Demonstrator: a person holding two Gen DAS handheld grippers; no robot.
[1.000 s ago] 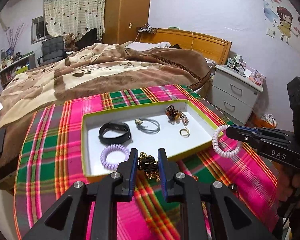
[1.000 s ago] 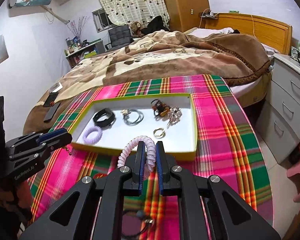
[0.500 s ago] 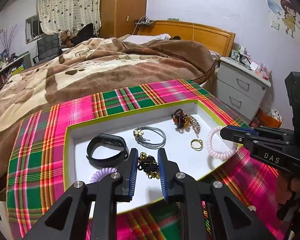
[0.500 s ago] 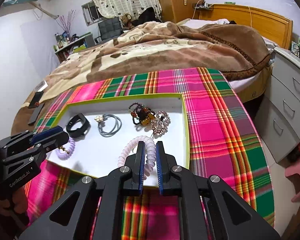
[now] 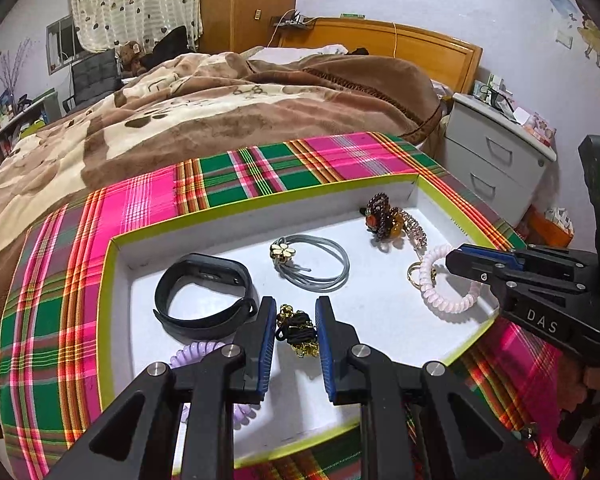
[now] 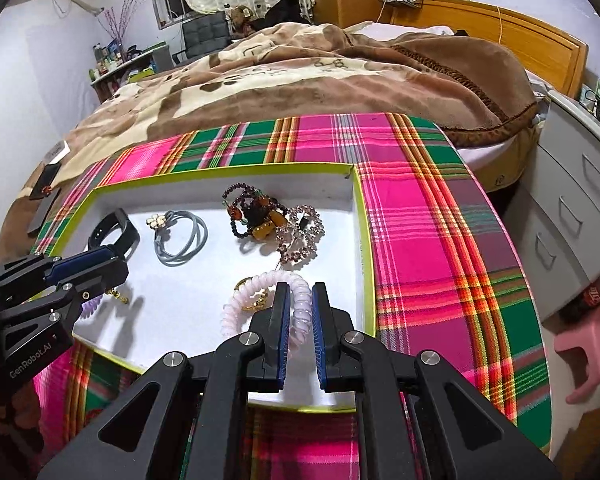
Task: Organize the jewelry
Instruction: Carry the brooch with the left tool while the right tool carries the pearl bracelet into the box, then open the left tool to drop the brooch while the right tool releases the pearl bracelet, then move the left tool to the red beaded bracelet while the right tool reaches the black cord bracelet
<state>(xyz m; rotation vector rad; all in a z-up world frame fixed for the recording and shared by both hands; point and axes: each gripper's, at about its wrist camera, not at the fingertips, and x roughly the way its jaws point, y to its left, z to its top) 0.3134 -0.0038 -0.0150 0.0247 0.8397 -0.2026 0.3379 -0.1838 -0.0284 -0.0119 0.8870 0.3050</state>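
Two views | left wrist: left tongs (image 5: 296, 330) pinch a black-and-gold hair tie (image 5: 298, 330), hanging over the white tray (image 5: 112, 280), likely to drop it there | right wrist: right tongs (image 6: 298, 312) squeeze a pink coil band (image 6: 260, 300) low over that tray, by a gold ring (image 6: 246, 283)

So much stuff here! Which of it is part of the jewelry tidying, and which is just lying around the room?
Part of the job:
- white tray
- pink coil band in the right hand-held gripper
- black-and-gold piece in the left hand-held gripper
- black wristband, grey hair ties, beaded bracelets, purple coil band

Just lying about:
- plaid cloth
- bed blanket
- bedside drawers
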